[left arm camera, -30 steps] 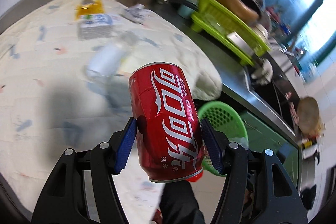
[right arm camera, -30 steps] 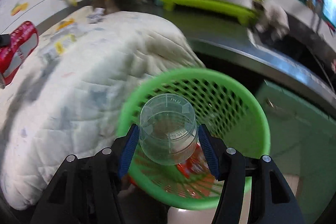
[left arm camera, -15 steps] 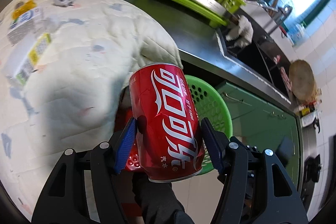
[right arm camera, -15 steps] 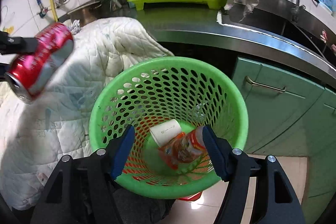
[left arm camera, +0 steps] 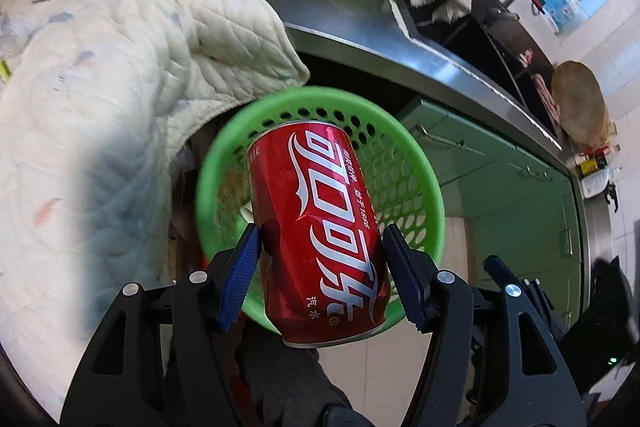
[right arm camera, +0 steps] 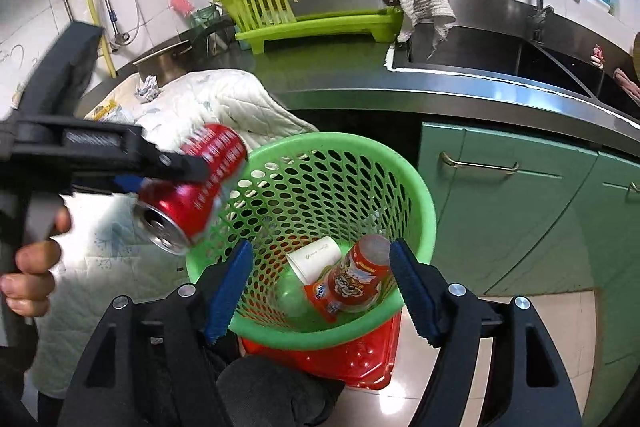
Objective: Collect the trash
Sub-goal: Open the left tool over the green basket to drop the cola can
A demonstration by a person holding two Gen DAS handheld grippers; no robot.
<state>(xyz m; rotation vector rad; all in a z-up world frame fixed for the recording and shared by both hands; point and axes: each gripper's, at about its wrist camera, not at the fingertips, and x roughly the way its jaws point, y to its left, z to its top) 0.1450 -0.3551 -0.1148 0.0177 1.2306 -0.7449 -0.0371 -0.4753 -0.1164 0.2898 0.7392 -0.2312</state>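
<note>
My left gripper (left arm camera: 320,279) is shut on a red cola can (left arm camera: 316,223) and holds it over the near rim of the green perforated basket (left arm camera: 424,183). In the right wrist view the can (right arm camera: 192,187) hangs tilted at the basket's left rim (right arm camera: 420,187), held by the left gripper. My right gripper (right arm camera: 322,291) is open and empty above the basket's front edge. Inside lie a white paper cup (right arm camera: 316,255), an orange snack tube (right arm camera: 356,279) and a clear plastic cup (right arm camera: 290,299).
A white quilted cloth (left arm camera: 100,87) covers the table at left, with crumpled paper (right arm camera: 147,89) and wrappers (right arm camera: 106,111) on it. A steel counter (right arm camera: 460,87) with a green dish rack (right arm camera: 320,3) and sink runs behind. Green cabinets (right arm camera: 520,207) stand at right.
The right gripper opened and the clear cup dropped into the basket. The left gripper carried the can from over the table to above the basket.
</note>
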